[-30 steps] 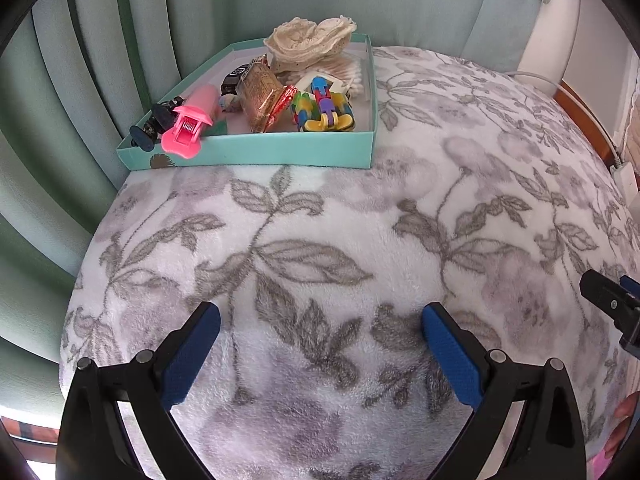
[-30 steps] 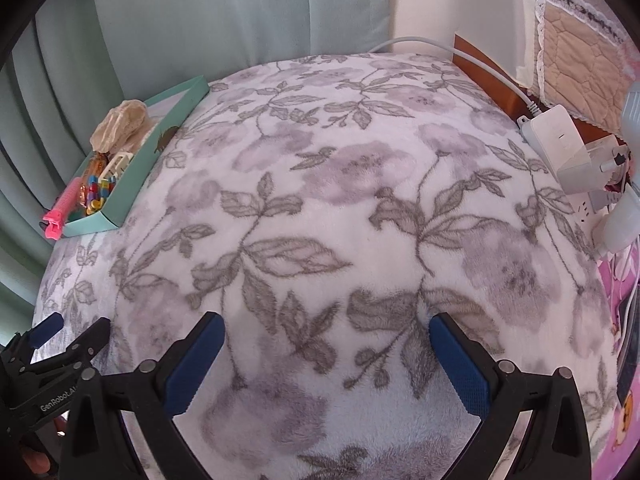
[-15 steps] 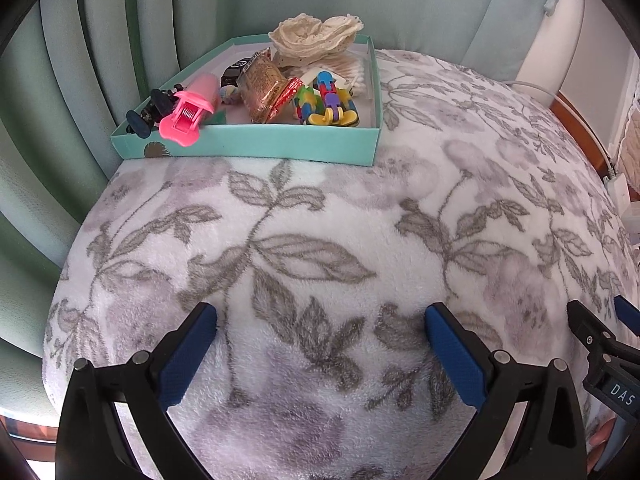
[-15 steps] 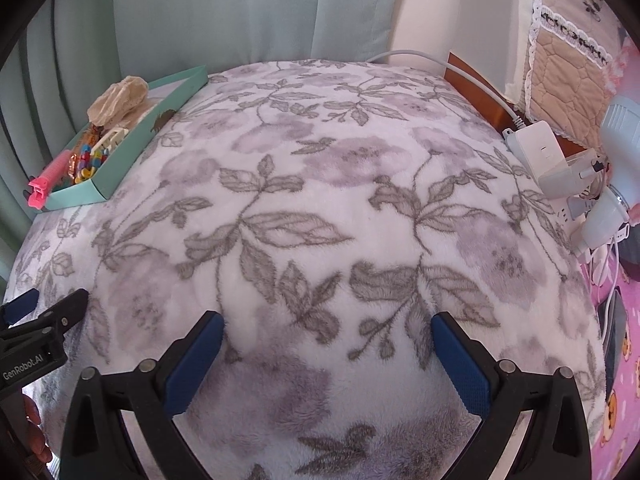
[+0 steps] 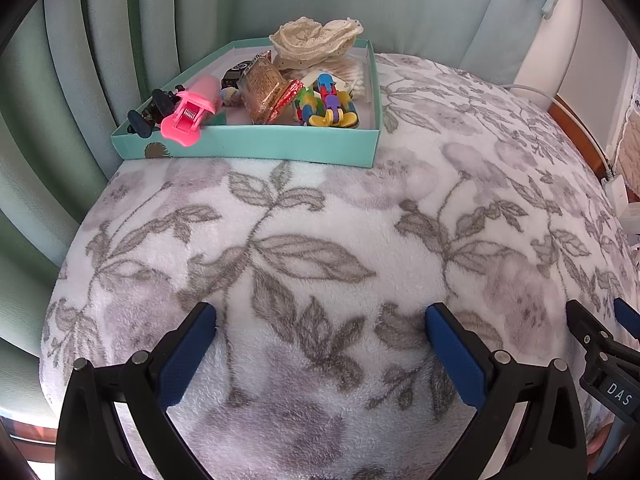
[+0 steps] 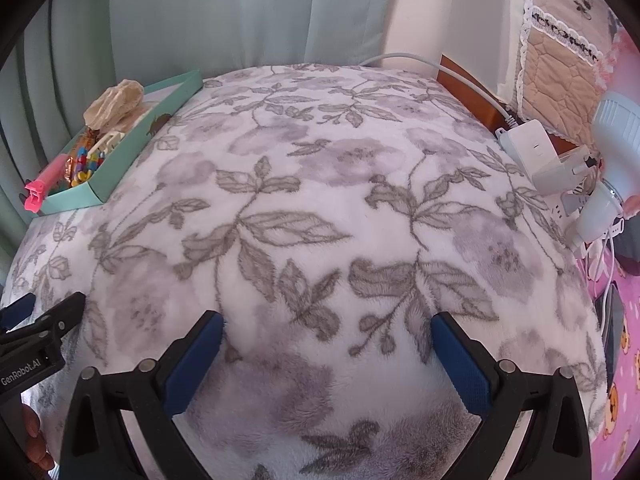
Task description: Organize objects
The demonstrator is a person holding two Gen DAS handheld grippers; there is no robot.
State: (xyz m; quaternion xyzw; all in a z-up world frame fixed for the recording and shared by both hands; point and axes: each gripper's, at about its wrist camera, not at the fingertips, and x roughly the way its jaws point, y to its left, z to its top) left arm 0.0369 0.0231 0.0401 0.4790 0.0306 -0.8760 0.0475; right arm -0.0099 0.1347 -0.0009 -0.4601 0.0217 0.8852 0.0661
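1. The left gripper [image 5: 320, 354] hovers over a fleecy white blanket with a grey leaf-and-flower print [image 5: 320, 240]; its blue-padded fingers [image 5: 188, 354] are spread wide apart and released, with nothing between them.
2. The right gripper [image 6: 326, 360] hangs over the same blanket, its blue-padded fingers [image 6: 460, 364] likewise spread wide and empty.
3. Each gripper shows at the edge of the other's view: the right one at the lower right of the left wrist view, the left one at the lower left of the right wrist view.
4. A shallow teal cardboard box [image 5: 248, 146] sits at the far left corner of the blanket, just beside pale green pleated curtains [image 5: 80, 80].
5. In the box lie a pink plastic hair claw clip [image 5: 190, 114] resting on the front rim, a black clip [image 5: 150, 110] beside it, a clear packet of brownish snacks [image 5: 264, 90], a colourful plastic block toy [image 5: 326, 104], a bundle of cotton swabs [image 5: 348, 70] and a cream crocheted lace cloth [image 5: 316, 42] piled at the back.
6. Both grippers are well apart from the box.
7. At the right edge of the blanket lie a white power adapter with a grey cable [image 6: 528, 150] and a white hair dryer [image 6: 612, 148].
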